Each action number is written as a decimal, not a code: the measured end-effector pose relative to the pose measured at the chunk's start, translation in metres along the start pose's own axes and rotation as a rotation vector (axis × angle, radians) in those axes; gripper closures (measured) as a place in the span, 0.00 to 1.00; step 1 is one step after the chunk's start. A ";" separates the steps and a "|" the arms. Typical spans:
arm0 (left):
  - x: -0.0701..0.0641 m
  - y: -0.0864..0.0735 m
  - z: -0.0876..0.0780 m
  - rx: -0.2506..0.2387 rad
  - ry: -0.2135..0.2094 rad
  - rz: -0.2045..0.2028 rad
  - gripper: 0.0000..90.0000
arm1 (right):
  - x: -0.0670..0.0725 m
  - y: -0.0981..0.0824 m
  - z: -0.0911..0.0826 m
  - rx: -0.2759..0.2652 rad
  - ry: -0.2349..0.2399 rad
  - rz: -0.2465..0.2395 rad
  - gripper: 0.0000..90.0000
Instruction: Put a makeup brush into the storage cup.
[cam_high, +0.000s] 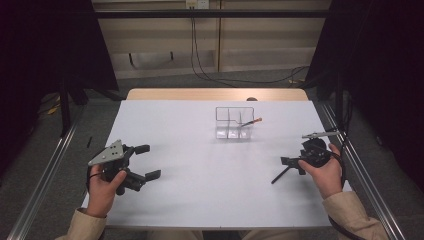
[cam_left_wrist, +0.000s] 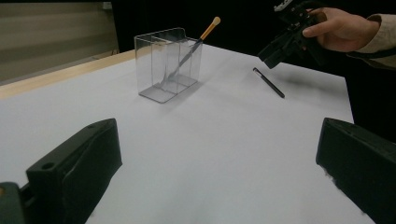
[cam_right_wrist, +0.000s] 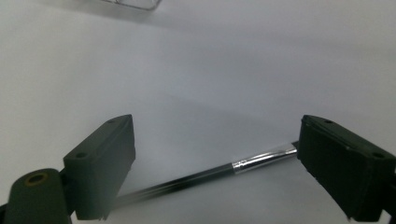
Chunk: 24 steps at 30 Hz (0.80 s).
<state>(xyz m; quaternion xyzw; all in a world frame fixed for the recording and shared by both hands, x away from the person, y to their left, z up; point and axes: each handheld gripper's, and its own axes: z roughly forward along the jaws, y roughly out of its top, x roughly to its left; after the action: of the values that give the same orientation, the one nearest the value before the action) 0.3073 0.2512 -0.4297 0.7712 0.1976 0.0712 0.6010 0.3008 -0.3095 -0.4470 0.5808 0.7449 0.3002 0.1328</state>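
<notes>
High view: clear box (cam_high: 234, 123) sits upper middle with an orange-tipped brush (cam_high: 251, 121) in it; left gripper (cam_high: 142, 162) lower left, wide open, empty. Left gripper view: black brush (cam_left_wrist: 268, 82) lies flat, upper right, under the right gripper (cam_left_wrist: 275, 51). Right gripper view: jaws spread wide around it, not gripping. Looks light, thin, rolls easily; I'd grab mid-handle. Nothing's in the way.

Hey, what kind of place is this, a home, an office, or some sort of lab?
Most likely a lab or recording setup, not a home. A plain white table stands between metal frame rails, dark curtains hang on both sides, and loose cables trail across the floor behind.
</notes>
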 end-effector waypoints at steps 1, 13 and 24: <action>0.000 0.000 0.000 0.000 0.001 -0.001 0.00 | 0.000 0.000 0.000 0.018 -0.005 0.010 0.13; 0.001 -0.001 0.001 0.005 -0.001 -0.003 0.00 | 0.000 -0.002 0.004 0.138 -0.045 0.058 0.17; 0.000 -0.001 0.000 0.003 0.002 -0.006 0.00 | -0.003 -0.003 0.007 0.173 -0.051 0.074 0.25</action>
<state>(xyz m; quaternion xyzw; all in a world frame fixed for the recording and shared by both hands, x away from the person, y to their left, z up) 0.3070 0.2517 -0.4310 0.7715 0.2007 0.0697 0.5997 0.3028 -0.3114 -0.4547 0.6246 0.7425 0.2246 0.0899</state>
